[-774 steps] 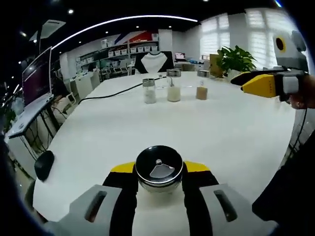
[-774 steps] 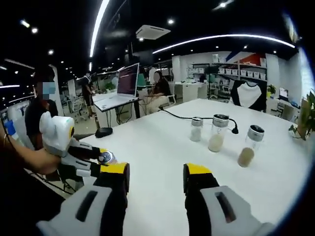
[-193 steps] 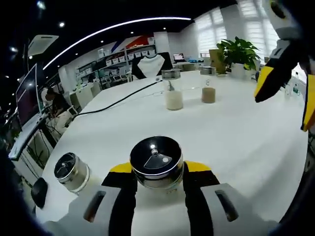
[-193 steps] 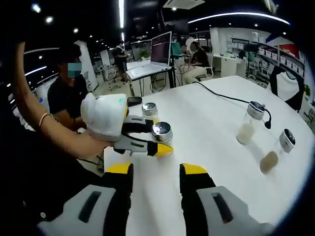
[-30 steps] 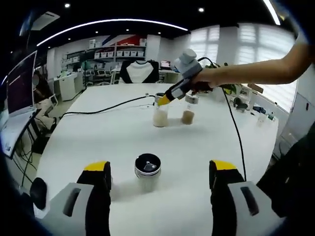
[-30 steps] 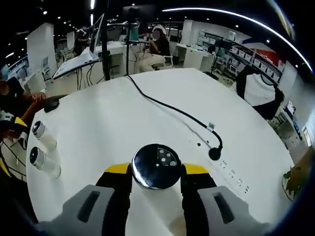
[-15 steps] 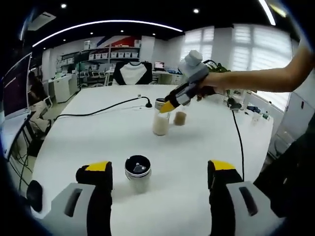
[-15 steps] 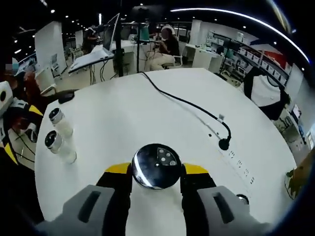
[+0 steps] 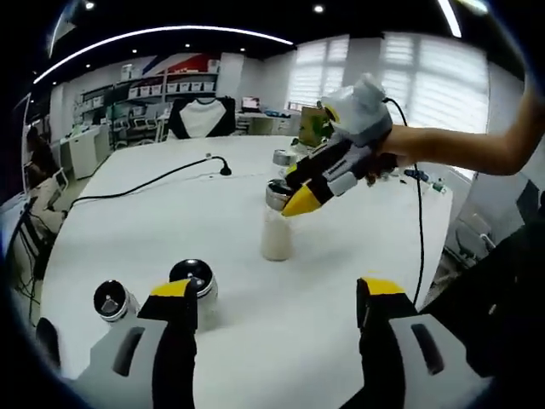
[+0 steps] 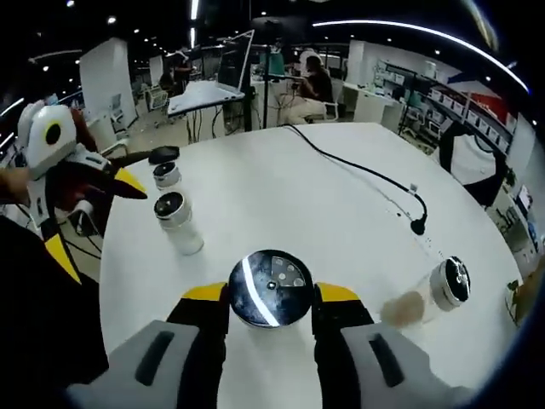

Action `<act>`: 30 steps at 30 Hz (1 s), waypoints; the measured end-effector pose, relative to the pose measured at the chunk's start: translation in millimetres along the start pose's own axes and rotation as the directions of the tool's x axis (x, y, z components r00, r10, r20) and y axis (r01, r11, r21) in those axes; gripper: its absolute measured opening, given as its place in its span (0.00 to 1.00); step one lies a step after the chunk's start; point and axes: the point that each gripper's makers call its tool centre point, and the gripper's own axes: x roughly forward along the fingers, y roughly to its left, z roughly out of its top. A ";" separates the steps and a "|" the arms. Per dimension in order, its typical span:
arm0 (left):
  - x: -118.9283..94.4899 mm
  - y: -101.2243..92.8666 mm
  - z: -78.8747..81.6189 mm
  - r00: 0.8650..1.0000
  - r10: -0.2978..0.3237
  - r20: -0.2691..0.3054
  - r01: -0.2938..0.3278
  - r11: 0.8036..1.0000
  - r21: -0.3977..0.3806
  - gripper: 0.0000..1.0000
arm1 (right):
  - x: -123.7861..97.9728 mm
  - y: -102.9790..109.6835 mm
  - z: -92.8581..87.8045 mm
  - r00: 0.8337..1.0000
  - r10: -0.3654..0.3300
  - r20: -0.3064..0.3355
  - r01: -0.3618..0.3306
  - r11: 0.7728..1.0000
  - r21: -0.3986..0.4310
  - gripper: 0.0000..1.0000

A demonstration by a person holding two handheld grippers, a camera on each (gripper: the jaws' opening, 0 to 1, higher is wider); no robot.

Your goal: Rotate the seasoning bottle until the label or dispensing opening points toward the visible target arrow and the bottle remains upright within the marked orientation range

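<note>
Right fingers (image 10: pixel 266 300) around seasoning bottle (image 10: pixel 271 288)

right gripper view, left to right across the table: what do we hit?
Left gripper → two lidded bottles → black-lidded bottle clamped in the right gripper → bottle of brown seasoning.

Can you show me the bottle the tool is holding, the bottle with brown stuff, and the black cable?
Held bottle (image 10: pixel 271 288): right gripper view, shiny cap.
Brown bottle (image 10: pixel 409 308): right gripper view, brown filling.
Black cable (image 10: pixel 358 172): right gripper view, middle stretch.
</note>
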 end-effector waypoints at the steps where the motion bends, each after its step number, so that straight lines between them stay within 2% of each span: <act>1: 1.0 -2.2 0.8 1.000 -0.005 0.000 0.005 1.000 0.002 0.81 | -0.9 2.1 -0.3 1.000 0.001 0.003 -0.001 1.000 0.000 0.36; 6: 4.2 -15.0 5.4 0.999 -0.032 0.006 0.032 0.999 0.024 0.81 | -9.6 30.2 -12.8 0.999 0.031 -0.012 -0.031 0.999 -0.015 0.36; 13: 4.4 -28.2 -6.0 0.997 -0.069 -0.021 0.070 0.997 0.045 0.80 | -18.1 58.4 -22.6 0.998 0.061 -0.026 -0.062 0.997 -0.042 0.36; 22: 11.4 -40.2 -24.5 0.989 -0.131 -0.072 0.138 0.985 0.105 0.79 | -22.5 75.5 -27.5 0.993 0.115 -0.040 -0.118 0.989 -0.089 0.36; 26: 17.8 -49.8 -32.1 0.976 -0.195 -0.100 0.207 0.969 0.137 0.75 | -22.9 77.8 -28.9 0.991 0.123 -0.053 -0.128 0.987 -0.095 0.36; 30: 28.3 -54.1 -36.5 0.968 -0.222 -0.116 0.239 0.957 0.164 0.73 | -22.7 78.6 -28.7 0.991 0.125 -0.054 -0.130 0.987 -0.098 0.36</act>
